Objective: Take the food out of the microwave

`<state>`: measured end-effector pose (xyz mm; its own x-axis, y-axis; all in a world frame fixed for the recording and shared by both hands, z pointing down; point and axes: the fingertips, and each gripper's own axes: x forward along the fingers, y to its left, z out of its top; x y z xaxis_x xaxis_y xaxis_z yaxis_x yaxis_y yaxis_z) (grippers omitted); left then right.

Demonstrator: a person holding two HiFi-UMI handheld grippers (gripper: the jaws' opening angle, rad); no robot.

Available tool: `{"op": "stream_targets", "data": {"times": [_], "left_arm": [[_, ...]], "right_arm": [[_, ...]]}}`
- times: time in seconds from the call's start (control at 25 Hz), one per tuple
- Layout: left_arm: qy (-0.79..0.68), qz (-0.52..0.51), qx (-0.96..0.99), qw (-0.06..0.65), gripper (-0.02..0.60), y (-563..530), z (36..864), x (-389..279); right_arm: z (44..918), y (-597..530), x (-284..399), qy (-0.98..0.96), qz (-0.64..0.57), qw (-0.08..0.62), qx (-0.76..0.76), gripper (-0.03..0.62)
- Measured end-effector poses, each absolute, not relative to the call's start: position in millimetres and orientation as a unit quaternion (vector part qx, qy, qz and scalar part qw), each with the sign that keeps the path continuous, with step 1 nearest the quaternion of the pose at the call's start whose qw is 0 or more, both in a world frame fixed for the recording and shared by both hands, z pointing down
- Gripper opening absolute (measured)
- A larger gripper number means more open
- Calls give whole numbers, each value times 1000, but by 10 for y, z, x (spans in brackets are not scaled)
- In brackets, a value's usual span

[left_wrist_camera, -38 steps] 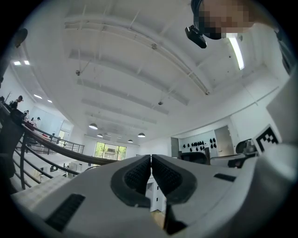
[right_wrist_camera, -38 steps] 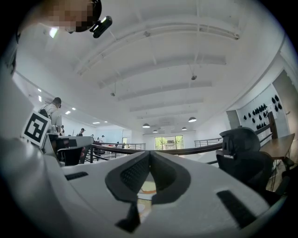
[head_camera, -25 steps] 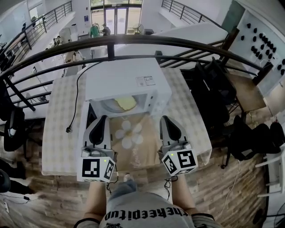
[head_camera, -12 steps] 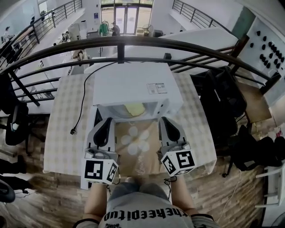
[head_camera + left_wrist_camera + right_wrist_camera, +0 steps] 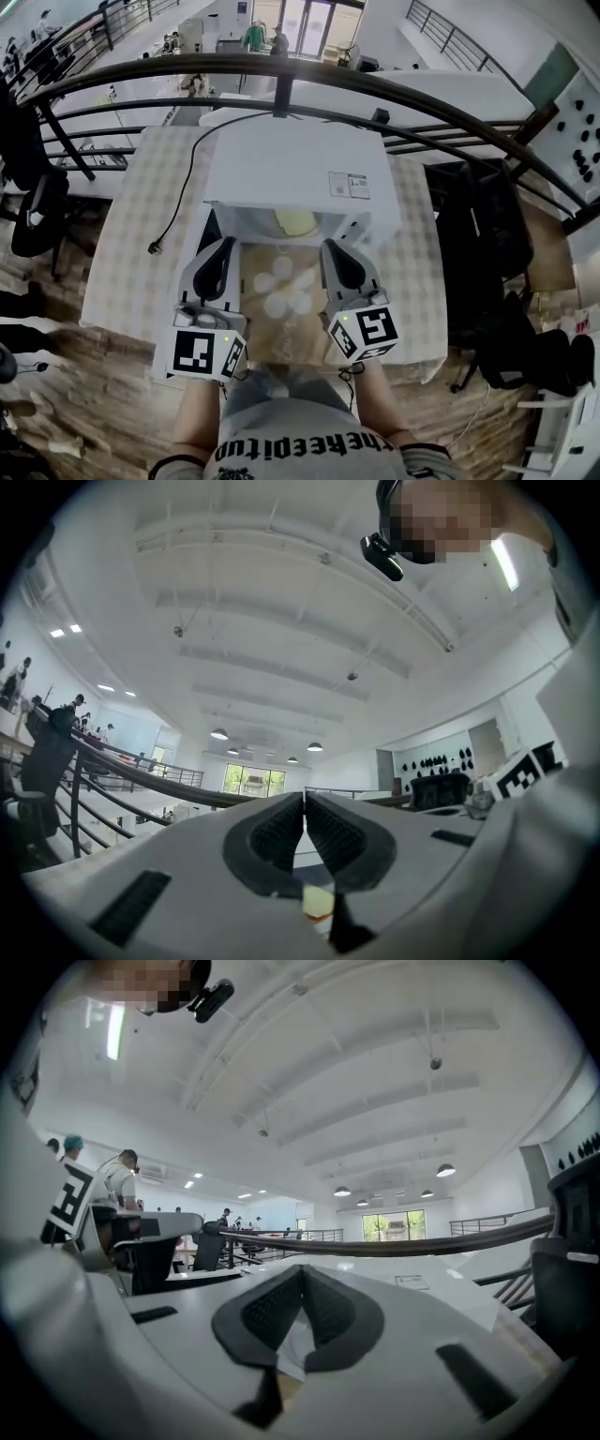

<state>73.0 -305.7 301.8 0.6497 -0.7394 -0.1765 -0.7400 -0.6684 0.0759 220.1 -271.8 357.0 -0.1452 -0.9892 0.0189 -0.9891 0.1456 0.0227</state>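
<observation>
A white microwave (image 5: 295, 173) stands on the checked table with its door (image 5: 208, 228) swung open to the left. Inside, yellow food (image 5: 295, 222) lies on a pale plate. A brown mat with white round spots (image 5: 281, 292) lies in front of the opening. My left gripper (image 5: 225, 246) (image 5: 305, 799) is at the opening's left side, by the door, shut and holding nothing. My right gripper (image 5: 330, 249) (image 5: 302, 1274) is at the opening's right side, also shut and holding nothing. Both tips stop just short of the cavity, and neither touches the food.
The table's checked cloth (image 5: 131, 253) carries a black power cord (image 5: 183, 187) on the left. A black curved railing (image 5: 281, 70) runs behind the microwave. Dark chairs stand to the right (image 5: 487, 234) and to the left (image 5: 33, 220).
Both grippers have moved forward toward the microwave opening, the right one further than the left. Both stayed shut. The head view has tilted so the microwave sits closer to them.
</observation>
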Motion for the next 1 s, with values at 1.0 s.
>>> {"op": "stream_targets", "data": {"times": [1.0], "left_arm": [[504, 80, -860, 18, 12, -2572, 3383, 925]], "right_arm": [[5002, -3176, 2296, -798, -67, 298, 520, 48]]}}
